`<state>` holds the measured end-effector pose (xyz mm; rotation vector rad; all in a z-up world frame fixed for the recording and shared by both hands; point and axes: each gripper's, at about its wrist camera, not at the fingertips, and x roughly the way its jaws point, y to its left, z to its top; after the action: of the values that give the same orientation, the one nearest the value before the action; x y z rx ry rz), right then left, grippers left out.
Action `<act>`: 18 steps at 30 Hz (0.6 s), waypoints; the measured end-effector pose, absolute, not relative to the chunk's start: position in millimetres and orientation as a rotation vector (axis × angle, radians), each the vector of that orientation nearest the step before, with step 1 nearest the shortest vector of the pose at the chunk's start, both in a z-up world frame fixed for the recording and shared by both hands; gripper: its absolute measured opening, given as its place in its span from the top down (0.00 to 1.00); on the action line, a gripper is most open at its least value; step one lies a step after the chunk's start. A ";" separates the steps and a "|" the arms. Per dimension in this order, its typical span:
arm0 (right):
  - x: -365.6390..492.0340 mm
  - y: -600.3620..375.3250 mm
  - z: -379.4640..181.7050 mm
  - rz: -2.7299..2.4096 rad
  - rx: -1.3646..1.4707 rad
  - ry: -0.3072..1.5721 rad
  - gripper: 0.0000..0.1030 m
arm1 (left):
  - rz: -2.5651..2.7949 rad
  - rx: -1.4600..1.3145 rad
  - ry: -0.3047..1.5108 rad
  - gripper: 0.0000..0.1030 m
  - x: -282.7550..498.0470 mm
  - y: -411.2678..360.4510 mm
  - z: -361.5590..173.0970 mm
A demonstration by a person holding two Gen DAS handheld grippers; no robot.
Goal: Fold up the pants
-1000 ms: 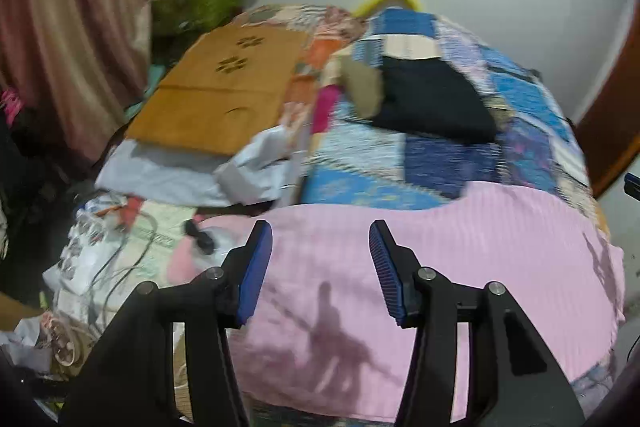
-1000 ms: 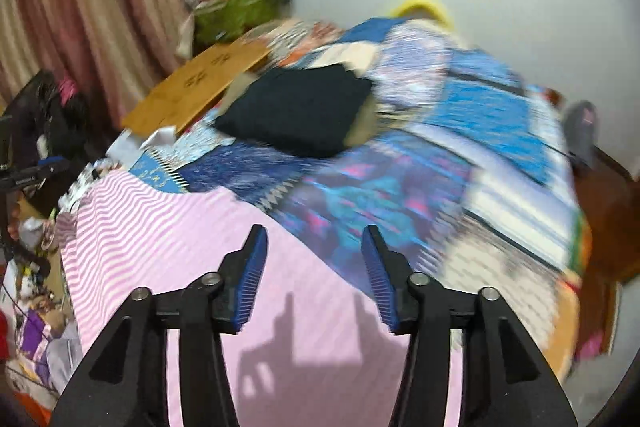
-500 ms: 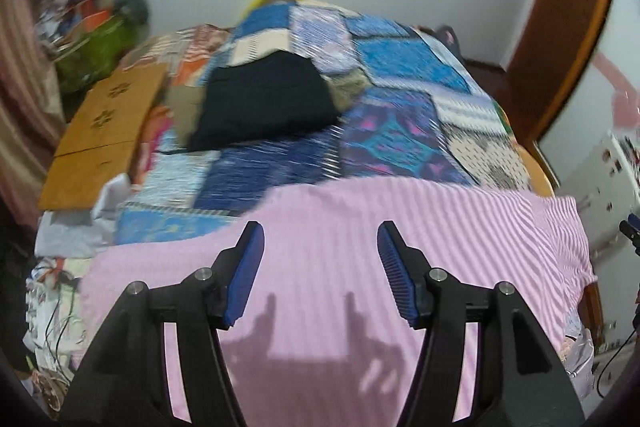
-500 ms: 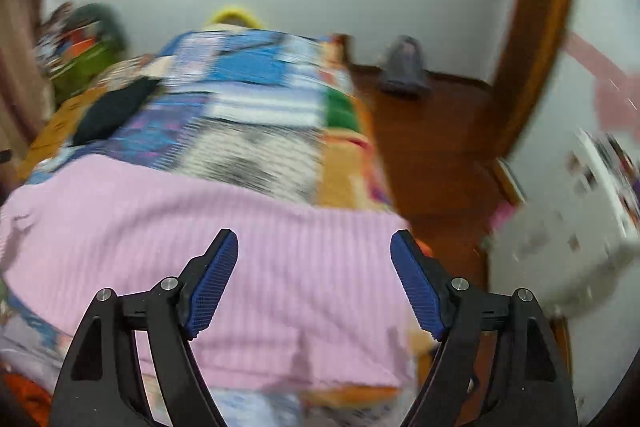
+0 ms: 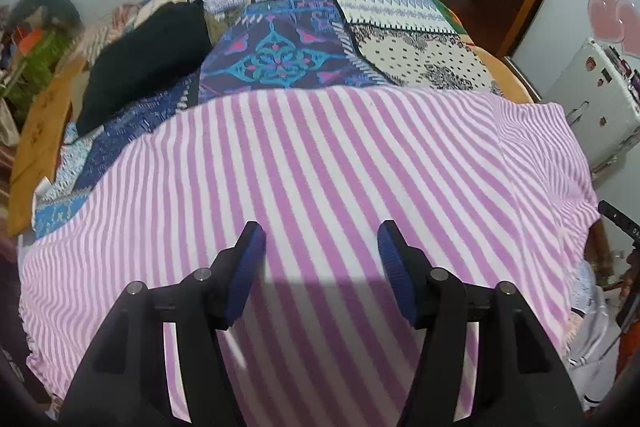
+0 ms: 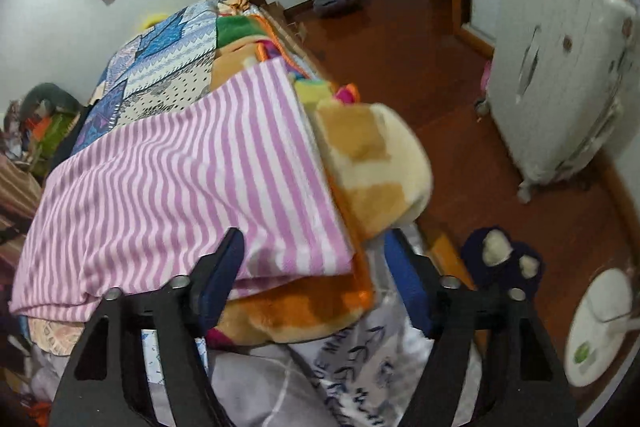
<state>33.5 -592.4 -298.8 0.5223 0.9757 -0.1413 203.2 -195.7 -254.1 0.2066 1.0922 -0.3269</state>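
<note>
Pink-and-white striped pants [image 5: 320,155] lie spread flat across the near end of a patchwork-quilted bed [image 5: 296,39]. Since half a second ago, both cameras have dropped closer to the fabric. The left gripper [image 5: 320,247] hovers over the pants, jaws wide, holding nothing. The right gripper [image 6: 316,255] gapes empty at their corner

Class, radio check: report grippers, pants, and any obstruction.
Left gripper open above the striped pants. Right gripper open at the pants' end. Pants lie flat, unfolded. Plush blanket bunched beside them.
</note>
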 end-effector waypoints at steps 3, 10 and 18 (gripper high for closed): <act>31.7 -596.6 -308.5 -0.120 0.569 0.981 0.56 | -0.322 0.170 1.108 0.39 206.1 -191.8 -256.2; 29.2 -595.6 -311.7 -0.098 0.525 0.991 0.93 | -0.304 0.129 1.109 0.32 208.6 -187.2 -260.4; 37.7 -604.8 -314.2 -0.209 0.291 1.033 0.98 | -0.297 0.126 1.108 0.26 211.2 -183.4 -261.8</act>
<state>37.7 -604.8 -314.2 0.2911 1.0329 -0.2092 211.2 -183.4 -261.8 0.1264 1.1079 -0.2972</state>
